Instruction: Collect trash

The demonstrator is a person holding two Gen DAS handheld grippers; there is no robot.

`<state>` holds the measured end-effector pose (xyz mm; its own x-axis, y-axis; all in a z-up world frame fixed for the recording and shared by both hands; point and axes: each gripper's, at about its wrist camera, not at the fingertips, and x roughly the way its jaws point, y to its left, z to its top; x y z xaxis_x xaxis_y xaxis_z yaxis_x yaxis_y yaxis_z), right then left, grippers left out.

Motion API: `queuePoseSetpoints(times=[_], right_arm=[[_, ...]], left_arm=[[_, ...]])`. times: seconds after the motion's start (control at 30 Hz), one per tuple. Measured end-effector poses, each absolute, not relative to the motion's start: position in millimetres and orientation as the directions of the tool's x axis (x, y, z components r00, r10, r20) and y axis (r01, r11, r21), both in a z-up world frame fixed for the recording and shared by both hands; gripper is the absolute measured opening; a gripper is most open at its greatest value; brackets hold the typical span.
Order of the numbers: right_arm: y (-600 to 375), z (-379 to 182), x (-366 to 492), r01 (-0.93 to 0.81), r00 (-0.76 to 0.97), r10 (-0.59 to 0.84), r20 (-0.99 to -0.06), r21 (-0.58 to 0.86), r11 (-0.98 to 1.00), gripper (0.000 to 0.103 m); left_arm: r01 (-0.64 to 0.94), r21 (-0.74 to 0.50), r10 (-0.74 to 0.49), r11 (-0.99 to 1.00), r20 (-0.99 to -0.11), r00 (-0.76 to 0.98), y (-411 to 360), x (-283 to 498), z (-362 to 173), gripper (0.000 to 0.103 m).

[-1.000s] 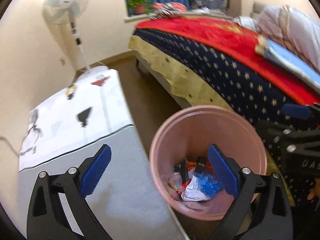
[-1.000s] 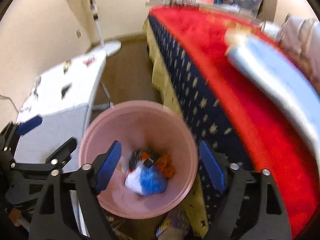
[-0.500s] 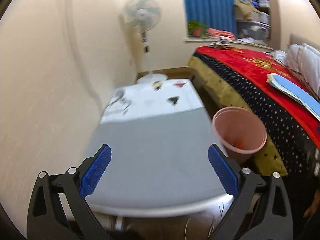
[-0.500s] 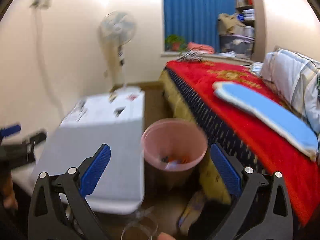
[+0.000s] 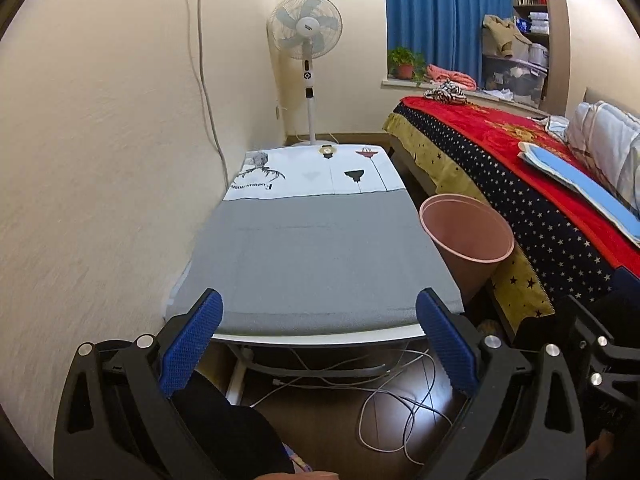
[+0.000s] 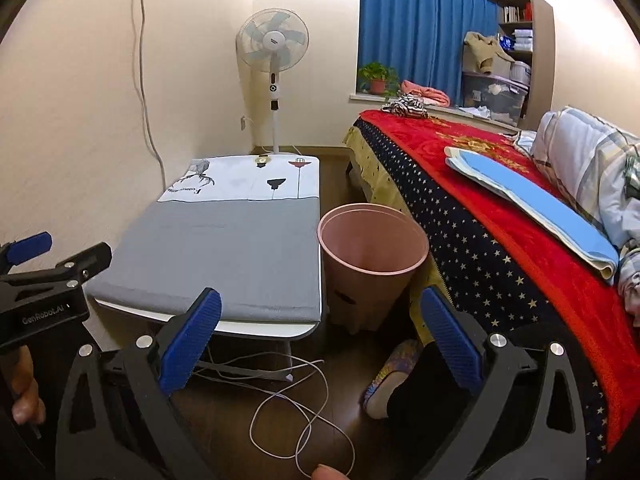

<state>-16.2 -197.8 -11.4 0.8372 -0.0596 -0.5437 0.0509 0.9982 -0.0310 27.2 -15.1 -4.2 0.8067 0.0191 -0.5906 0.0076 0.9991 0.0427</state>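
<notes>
A pink waste bin [image 5: 466, 240] stands on the floor between a low table and a bed; it also shows in the right wrist view [image 6: 372, 256]. Its contents are hidden from this angle. My left gripper [image 5: 318, 344] is open and empty, held back from the near edge of the table. My right gripper [image 6: 320, 344] is open and empty, held back from the bin and above the floor. The left gripper also shows at the left edge of the right wrist view [image 6: 44, 272].
The low table [image 5: 320, 248] has a grey and white cover. A bed with a red and star-patterned blanket [image 6: 500, 216] lies to the right. White cables [image 6: 296, 412] lie on the dark floor. A standing fan [image 5: 306, 40] is in the far corner. A slippered foot [image 6: 390, 376] is by the bed.
Both grippers have pulled up and back from directly over the bin to a spot behind the table's near end. The trash inside the bin has gone out of sight.
</notes>
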Motion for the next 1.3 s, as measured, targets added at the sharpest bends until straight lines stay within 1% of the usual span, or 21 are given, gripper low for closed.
queuePoseSetpoints(times=[0.53,1.3], right_arm=[[-191.3,-4.9,-21.2,0.031,0.843,-0.055,-0.535,-0.054,0.998,0.098],[-191.3,-4.1,-23.7,0.034,0.848,-0.060,-0.526,-0.058,0.998,0.098]], left_arm=[[0.021,0.031,0.001,0.999,-0.581,0.814,-15.9,18.8,-0.8,0.094],[0.018,0.044,0.011,0.999,-0.578,0.816,-16.3,18.3,-0.4,0.094]])
